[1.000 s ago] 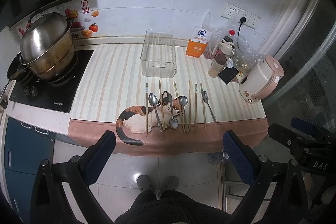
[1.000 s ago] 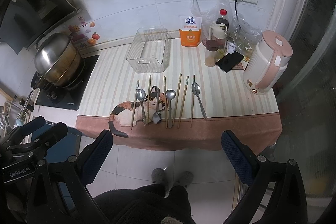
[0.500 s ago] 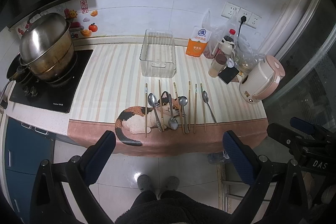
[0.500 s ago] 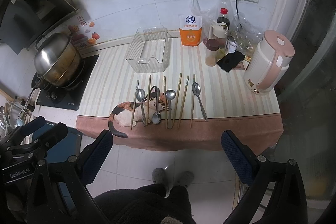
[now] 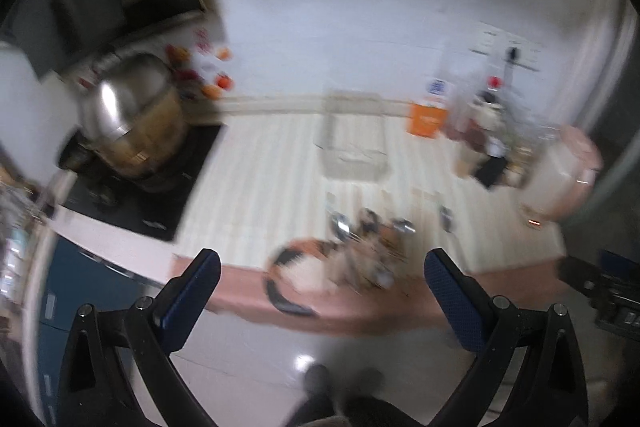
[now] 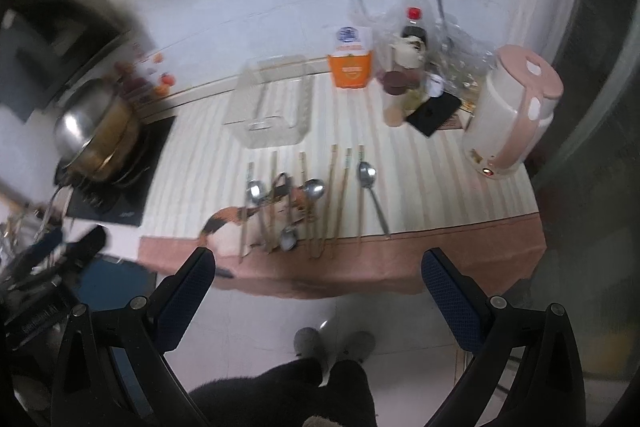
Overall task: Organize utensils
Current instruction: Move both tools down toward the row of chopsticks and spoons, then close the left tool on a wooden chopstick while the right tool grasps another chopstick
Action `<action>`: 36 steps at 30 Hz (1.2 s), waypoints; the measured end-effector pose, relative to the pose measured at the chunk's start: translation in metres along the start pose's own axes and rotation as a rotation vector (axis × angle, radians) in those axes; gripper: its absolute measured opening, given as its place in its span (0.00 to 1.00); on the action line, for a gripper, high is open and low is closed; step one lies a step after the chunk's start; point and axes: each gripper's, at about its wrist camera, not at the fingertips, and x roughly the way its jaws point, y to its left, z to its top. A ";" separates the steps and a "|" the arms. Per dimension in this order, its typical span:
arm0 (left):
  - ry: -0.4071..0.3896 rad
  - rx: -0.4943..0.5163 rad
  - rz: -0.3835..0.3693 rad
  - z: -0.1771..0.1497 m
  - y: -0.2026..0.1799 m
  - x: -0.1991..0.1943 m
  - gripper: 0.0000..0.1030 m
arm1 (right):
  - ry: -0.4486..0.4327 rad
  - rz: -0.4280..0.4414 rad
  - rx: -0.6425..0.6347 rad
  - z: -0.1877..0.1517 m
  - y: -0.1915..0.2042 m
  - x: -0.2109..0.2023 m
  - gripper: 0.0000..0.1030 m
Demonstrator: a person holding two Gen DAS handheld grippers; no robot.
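Both the left gripper point(image 5: 322, 269) and right gripper point(image 6: 318, 269) hang wide open and empty, well short of the spoons and chopsticks point(image 6: 316, 199), which lie ahead on the counter mat pointing toward the clear bin point(image 6: 274, 107), neither gripper clearly nearer.
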 end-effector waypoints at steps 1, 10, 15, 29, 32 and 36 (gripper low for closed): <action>-0.009 0.007 0.039 0.002 -0.001 0.010 1.00 | 0.003 -0.017 0.011 0.002 -0.004 0.010 1.00; 0.142 0.016 0.167 -0.008 -0.010 0.132 1.00 | 0.119 -0.079 0.057 0.019 -0.039 0.131 0.94; 0.289 0.026 0.168 -0.022 -0.009 0.205 0.99 | 0.209 -0.081 0.071 0.022 -0.042 0.199 0.65; 0.599 0.062 -0.032 -0.055 -0.010 0.354 0.41 | 0.376 -0.110 0.156 0.014 -0.048 0.323 0.29; 0.594 0.050 -0.067 -0.055 -0.008 0.353 0.09 | 0.388 -0.132 0.150 0.017 -0.046 0.343 0.29; 0.582 0.046 -0.072 -0.053 -0.003 0.347 0.05 | 0.352 -0.145 0.088 0.021 -0.036 0.360 0.10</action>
